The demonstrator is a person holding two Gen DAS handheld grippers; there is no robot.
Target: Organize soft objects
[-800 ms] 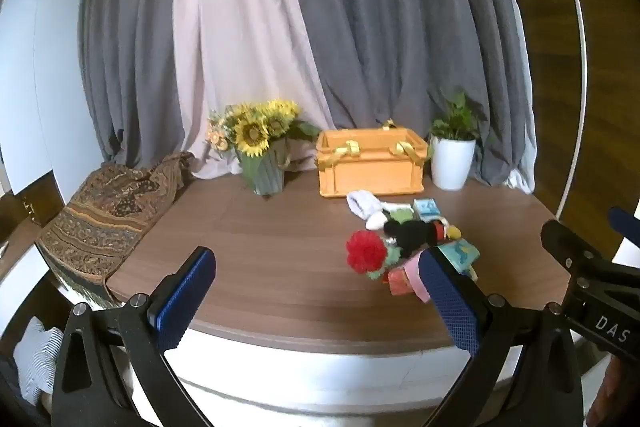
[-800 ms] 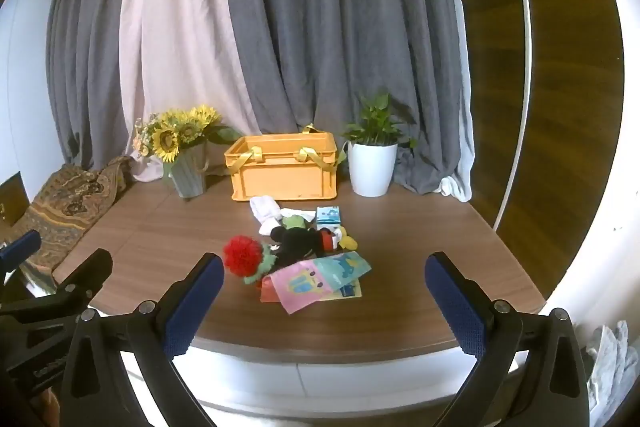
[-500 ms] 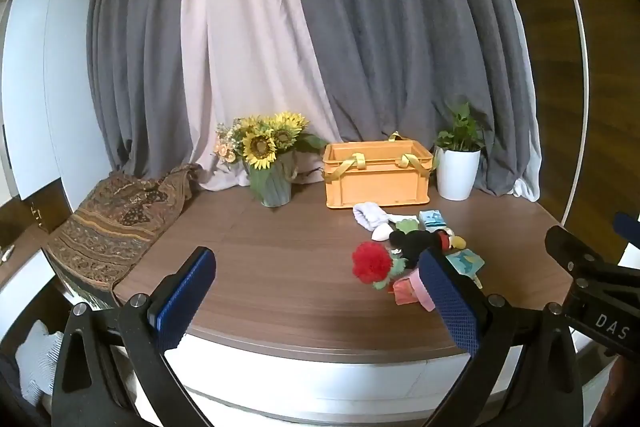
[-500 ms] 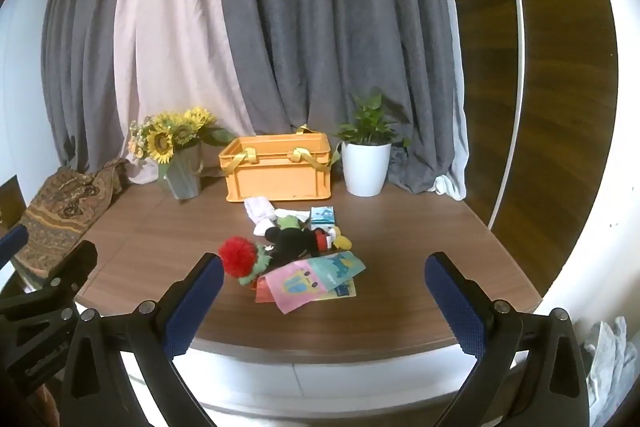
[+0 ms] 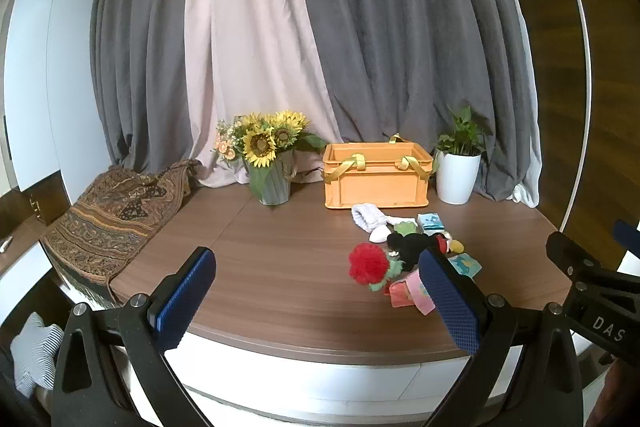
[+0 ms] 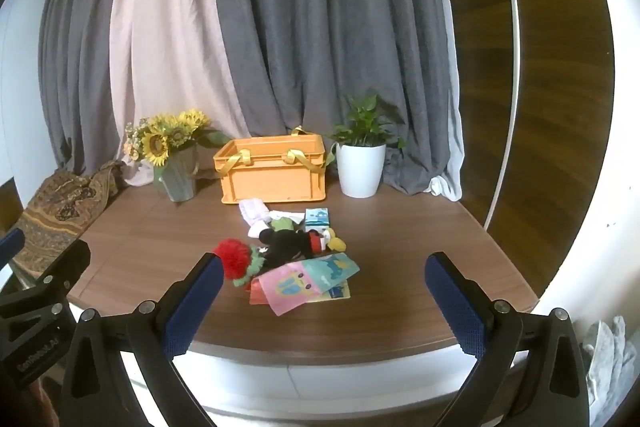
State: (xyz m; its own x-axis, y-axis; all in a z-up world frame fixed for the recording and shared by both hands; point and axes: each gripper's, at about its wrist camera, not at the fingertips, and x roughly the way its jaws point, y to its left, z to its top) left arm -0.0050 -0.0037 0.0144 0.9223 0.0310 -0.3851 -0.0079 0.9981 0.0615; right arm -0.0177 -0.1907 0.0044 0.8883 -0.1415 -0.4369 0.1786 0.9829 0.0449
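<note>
Both the left gripper (image 5: pixel 318 301) and the right gripper (image 6: pixel 322 301) hold their fingers wide apart, with nothing between them. The pile of soft toys and cloths (image 6: pixel 292 251) lies on the counter (image 6: pixel 400 247) just in front of the orange basket (image 6: pixel 274 173), well apart from both grippers.

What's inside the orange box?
Only the orange box, its rim and its yellow straps show. Its front wall hides the bottom, so I cannot tell whether anything is inside.

Crate (image 6: pixel 273 171) at table's (image 6: pixel 400 239) back between vase (image 6: pixel 181 174) and potted plant (image 6: pixel 360 163) — soft toys (image 6: pixel 288 247) heaped before it.
</note>
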